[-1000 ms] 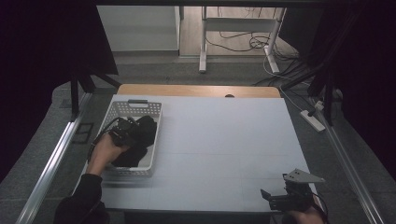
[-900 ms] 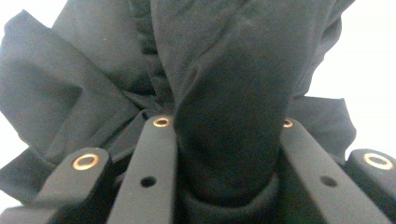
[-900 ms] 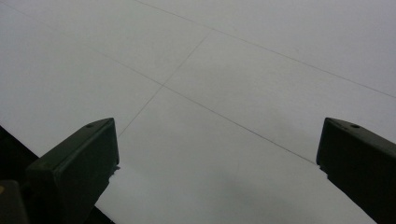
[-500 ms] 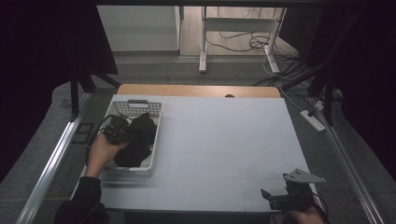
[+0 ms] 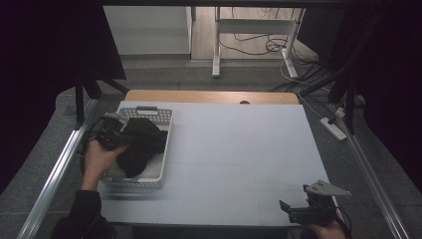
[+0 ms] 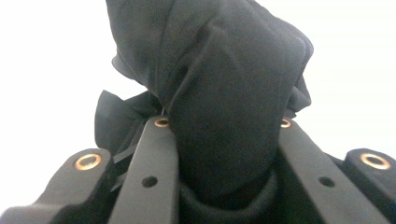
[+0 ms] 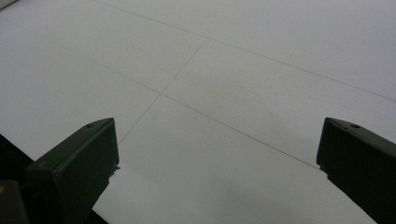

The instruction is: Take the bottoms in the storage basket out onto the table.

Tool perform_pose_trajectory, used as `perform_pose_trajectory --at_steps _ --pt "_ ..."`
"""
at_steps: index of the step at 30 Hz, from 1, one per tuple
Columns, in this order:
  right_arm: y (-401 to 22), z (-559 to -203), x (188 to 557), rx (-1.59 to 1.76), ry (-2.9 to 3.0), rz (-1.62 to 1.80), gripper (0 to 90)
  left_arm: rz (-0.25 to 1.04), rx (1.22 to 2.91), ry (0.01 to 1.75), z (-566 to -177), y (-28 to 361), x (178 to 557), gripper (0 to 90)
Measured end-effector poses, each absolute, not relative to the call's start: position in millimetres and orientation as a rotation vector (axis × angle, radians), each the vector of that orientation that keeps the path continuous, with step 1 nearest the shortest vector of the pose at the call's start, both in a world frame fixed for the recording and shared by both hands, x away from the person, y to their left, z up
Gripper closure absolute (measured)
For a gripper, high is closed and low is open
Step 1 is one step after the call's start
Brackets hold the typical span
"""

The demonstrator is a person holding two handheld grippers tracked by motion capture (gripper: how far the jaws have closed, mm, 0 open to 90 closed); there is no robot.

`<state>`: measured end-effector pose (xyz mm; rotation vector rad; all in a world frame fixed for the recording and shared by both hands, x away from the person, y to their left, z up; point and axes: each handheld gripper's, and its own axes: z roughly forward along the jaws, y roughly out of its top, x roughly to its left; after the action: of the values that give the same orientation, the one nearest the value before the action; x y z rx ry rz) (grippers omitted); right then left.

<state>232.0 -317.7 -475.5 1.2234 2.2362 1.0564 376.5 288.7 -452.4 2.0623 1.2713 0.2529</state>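
Grey floor and loose cables surround the pale white tabletop, which carries a white perforated plastic basket near its left edge. At the left claw, the jaws are pinching a bundle of soft black cloth; in the left gripper view this black fabric bulges up between the two black jaws and spills over both of them. Most of the cloth hangs below and to the right of this claw, with its lower part lying inside the basket. I judge that the step in hand is lifting the cloth out of the basket. The next move probably calls for raising the claw higher, until the hanging end is free of the basket rim, and then carrying it toward the open middle of the tabletop. The right claw rests at the near right corner with its jaws spread wide and nothing between them, only bare white surface ahead of it.
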Motion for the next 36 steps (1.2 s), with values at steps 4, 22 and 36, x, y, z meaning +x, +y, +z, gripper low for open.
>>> perform_pose_trajectory --at_steps 4,22,36 --pt "-317 -476 232 1.215 2.244 1.046 0.0 0.263 2.019 1.248 -442 293 373 75.7" --pt "-317 -476 233 1.221 2.246 1.04 0.0 0.342 1.956 1.19 -403 302 367 76.6" --pt "-317 -476 233 1.23 2.238 1.045 0.0 0.387 1.944 1.147 -367 300 367 76.5"
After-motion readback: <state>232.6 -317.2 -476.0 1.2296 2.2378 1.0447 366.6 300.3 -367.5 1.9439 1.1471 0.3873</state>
